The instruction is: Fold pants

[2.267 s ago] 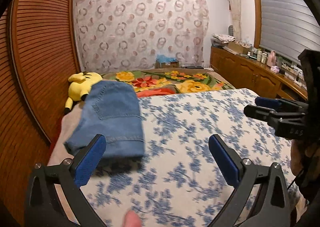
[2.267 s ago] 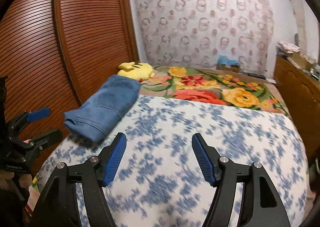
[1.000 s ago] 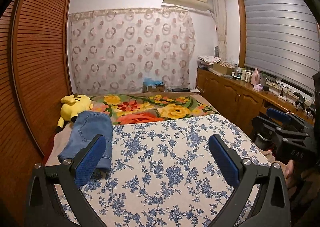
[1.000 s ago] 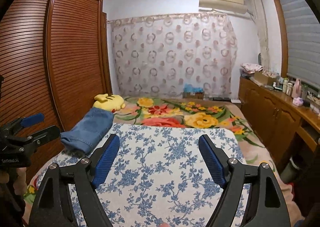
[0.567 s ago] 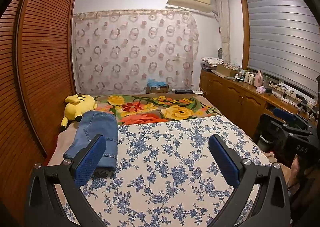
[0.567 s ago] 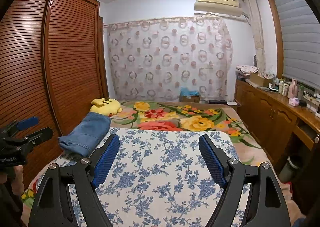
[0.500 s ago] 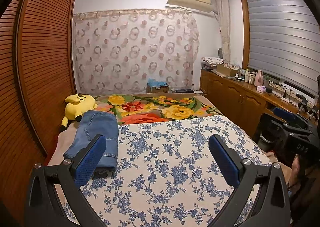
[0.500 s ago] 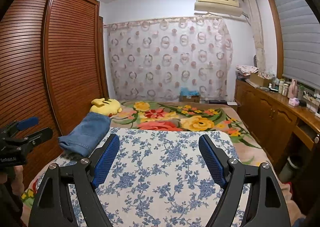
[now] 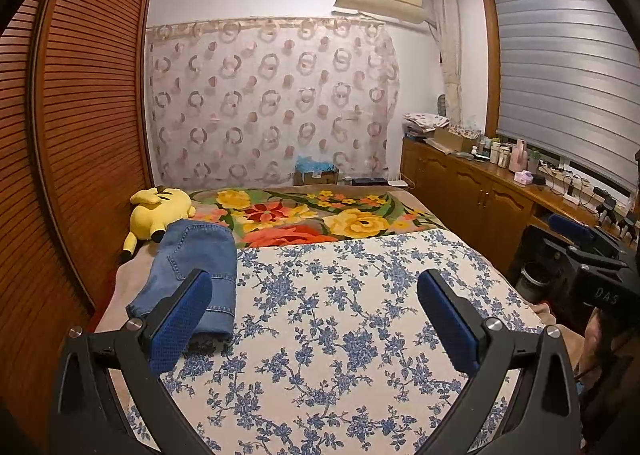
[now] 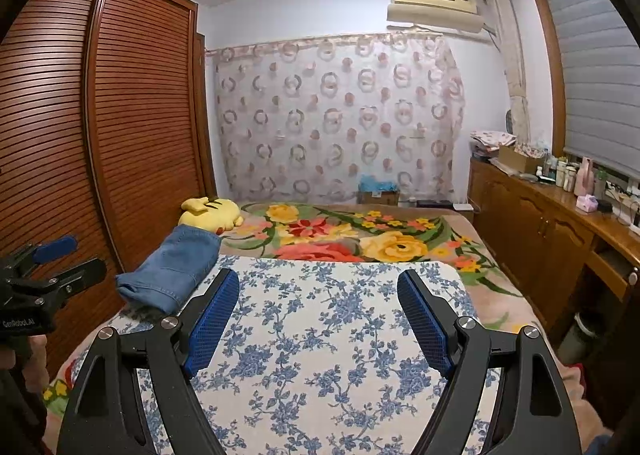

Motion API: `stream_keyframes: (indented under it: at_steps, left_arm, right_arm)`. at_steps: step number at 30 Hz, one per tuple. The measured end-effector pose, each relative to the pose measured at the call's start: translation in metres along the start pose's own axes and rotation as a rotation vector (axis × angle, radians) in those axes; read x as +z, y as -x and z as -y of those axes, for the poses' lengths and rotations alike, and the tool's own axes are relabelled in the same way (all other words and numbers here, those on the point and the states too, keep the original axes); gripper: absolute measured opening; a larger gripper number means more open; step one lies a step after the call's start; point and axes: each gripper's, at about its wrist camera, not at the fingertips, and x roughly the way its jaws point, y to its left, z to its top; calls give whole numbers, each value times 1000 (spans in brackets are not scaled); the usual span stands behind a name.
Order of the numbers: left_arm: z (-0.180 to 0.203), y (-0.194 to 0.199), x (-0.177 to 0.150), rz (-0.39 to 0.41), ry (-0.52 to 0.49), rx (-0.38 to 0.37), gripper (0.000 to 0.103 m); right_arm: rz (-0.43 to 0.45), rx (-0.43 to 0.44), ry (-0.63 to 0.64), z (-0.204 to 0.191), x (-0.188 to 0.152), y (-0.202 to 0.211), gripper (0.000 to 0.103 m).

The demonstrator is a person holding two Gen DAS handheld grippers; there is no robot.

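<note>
Blue denim pants (image 9: 196, 259) lie folded in a compact stack on the bed's left side, next to the blue-flowered white sheet (image 9: 352, 319); they also show in the right wrist view (image 10: 172, 269). My left gripper (image 9: 316, 319) is open and empty, held above the near end of the bed, well back from the pants. My right gripper (image 10: 318, 319) is open and empty, also held back over the sheet. Each gripper shows at the edge of the other's view: the right one (image 9: 580, 247), the left one (image 10: 52, 267).
A yellow plush toy (image 9: 160, 207) lies beyond the pants. A bright floral blanket (image 9: 320, 219) covers the far half of the bed. A slatted wooden wardrobe (image 10: 120, 127) runs along the left; a wooden counter (image 10: 560, 223) with bottles runs along the right.
Both grippers have pulled back and risen from the bed, so the view widened to the whole room. The folded pants stay in place. Both jaws stay open.
</note>
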Motion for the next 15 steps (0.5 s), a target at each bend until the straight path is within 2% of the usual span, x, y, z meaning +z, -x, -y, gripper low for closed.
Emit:
stream_keyframes:
  at_steps: [15]
  left_arm:
    - [-2, -1, -2, -1, 1, 1, 103]
  right_arm:
    - [1, -7, 0, 3, 0, 1, 83]
